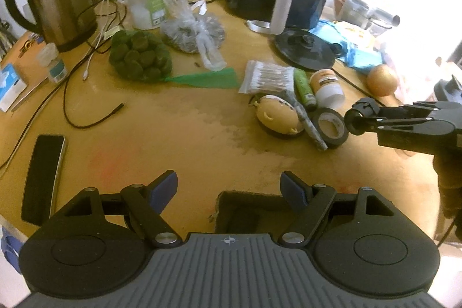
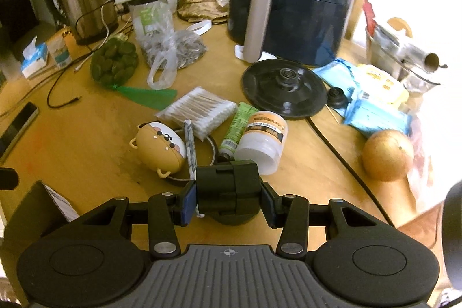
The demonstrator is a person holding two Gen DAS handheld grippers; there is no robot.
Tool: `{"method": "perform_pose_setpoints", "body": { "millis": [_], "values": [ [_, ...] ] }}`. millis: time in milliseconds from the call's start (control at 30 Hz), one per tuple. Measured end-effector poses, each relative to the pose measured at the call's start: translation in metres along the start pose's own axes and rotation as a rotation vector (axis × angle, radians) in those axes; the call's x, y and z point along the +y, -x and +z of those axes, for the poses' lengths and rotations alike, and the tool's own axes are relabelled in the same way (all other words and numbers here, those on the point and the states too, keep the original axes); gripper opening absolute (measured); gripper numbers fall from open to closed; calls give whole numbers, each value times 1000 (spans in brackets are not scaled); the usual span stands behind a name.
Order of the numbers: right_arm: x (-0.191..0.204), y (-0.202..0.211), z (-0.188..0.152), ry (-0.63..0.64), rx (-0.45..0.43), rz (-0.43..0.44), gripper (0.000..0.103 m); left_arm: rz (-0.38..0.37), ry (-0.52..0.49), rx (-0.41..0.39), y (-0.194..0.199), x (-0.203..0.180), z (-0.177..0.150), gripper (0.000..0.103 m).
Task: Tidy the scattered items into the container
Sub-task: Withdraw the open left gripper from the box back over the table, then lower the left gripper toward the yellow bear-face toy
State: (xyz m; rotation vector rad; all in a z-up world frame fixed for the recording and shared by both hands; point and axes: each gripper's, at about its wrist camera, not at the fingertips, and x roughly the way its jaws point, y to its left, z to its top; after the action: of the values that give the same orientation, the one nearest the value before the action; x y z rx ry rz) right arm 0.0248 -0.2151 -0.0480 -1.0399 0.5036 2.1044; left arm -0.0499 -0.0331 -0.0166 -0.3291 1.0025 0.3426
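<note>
The black blocky object point(image 2: 227, 186) sits squeezed between the blue pads of my right gripper point(image 2: 228, 201), lifted clear of the wooden table point(image 2: 95, 140) and hanging just in front of the white jar point(image 2: 264, 140) lying on its side. What the object is I cannot say; in the left wrist view it shows only as a dark lump with a round end at my right fingertips, beside the roll of black tape point(image 1: 332, 126). My left gripper point(image 1: 229, 189) holds nothing, its jaws standing wide over bare tabletop. The dark open box point(image 1: 245, 211) below and between those left jaws is, I judge, the container; it lies well on the near side of the jar, toward me. To do this carry well, I should keep the squeeze steady, hold the object above the clutter, bring it squarely over the box mouth and lower before letting go, keeping my left jaws out of the way. Still beside the jar are the green tube point(image 2: 237, 124), the cotton swab pack point(image 2: 199, 111) and the tan toy-like case point(image 2: 161, 146). Most of the box is hidden behind my left gripper's body, so its depth and contents are unclear, and the right edge of both views is washed out by glare.
</note>
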Motion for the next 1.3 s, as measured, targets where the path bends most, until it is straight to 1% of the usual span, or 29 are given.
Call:
{"method": "perform_pose_setpoints", "body": {
  "millis": [233,467,700,1067,1300],
  "values": [
    [-7,18,-10,-80,-23,-7,49,-4,-28,0,-6,-7,9,78],
    [-14,31,-22,-153,-29,-15,49,0,-87,13,-18,-17,17,78],
    [-22,44,-32,-220,-42,-40,49,10,-145,6,-31,-29,28,78],
    [-35,60,-43,-302,-64,-84,49,83,-250,6,-62,-56,43,78],
    [-42,69,-53,-338,-62,-110,49,129,-281,17,-87,-78,51,78]
  ]
}}
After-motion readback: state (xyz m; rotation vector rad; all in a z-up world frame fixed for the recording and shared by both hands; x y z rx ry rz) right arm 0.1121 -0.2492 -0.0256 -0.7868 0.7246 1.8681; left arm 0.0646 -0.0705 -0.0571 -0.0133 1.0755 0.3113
